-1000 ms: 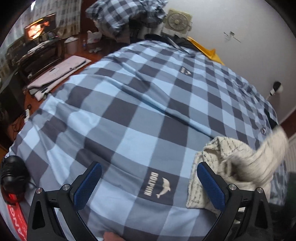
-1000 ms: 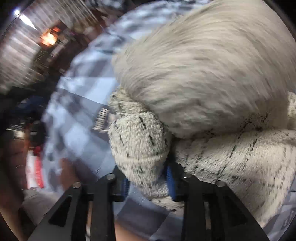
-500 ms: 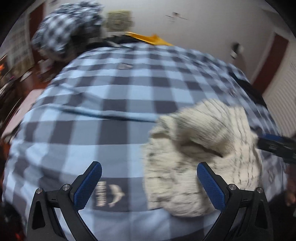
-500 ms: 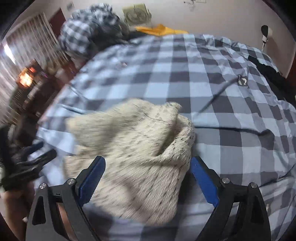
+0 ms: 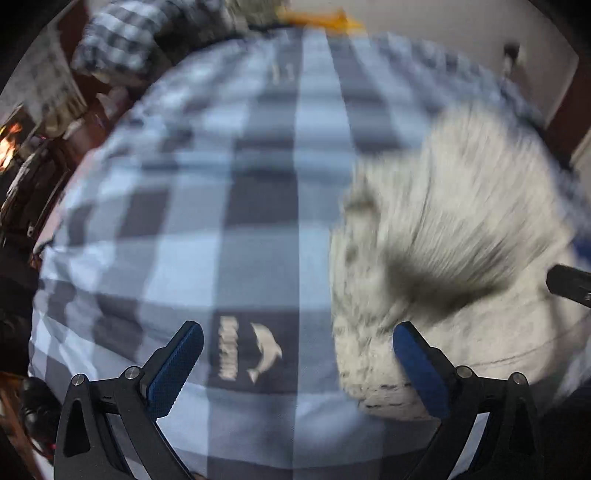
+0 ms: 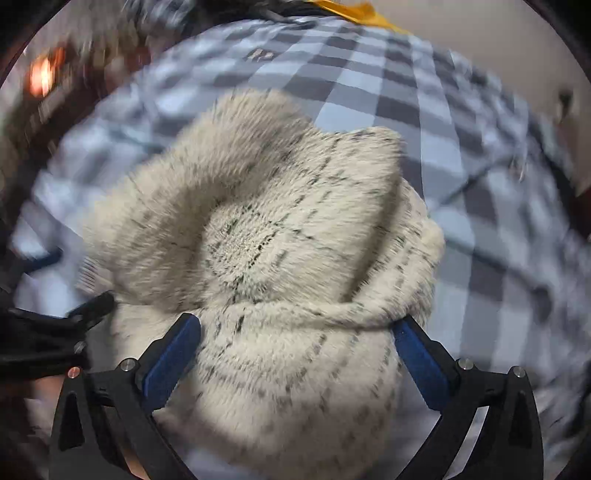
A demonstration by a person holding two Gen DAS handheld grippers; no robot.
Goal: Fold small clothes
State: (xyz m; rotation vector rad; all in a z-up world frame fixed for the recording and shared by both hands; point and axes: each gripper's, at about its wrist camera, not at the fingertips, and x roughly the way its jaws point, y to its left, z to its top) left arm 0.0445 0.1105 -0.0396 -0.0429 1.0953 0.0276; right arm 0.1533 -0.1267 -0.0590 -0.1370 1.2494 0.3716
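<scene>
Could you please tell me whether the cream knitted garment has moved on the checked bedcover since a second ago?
Yes. In the left wrist view the cream knitted garment has spread leftward and farther up the checked bedcover, toward the dolphin patch.

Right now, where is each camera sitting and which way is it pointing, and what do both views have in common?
Left wrist: sits on the left tongs, angled steeply down at the checked bedspread; its own blue pads stand open over the dolphin patch.
Right wrist: sits on the right tongs, looking steeply down at the cream knit garment, which lies between its opening pads.
Shared: both show the garment, the bedspread, the yellow item at the far edge, and the other tongs at the frame edge.
</scene>
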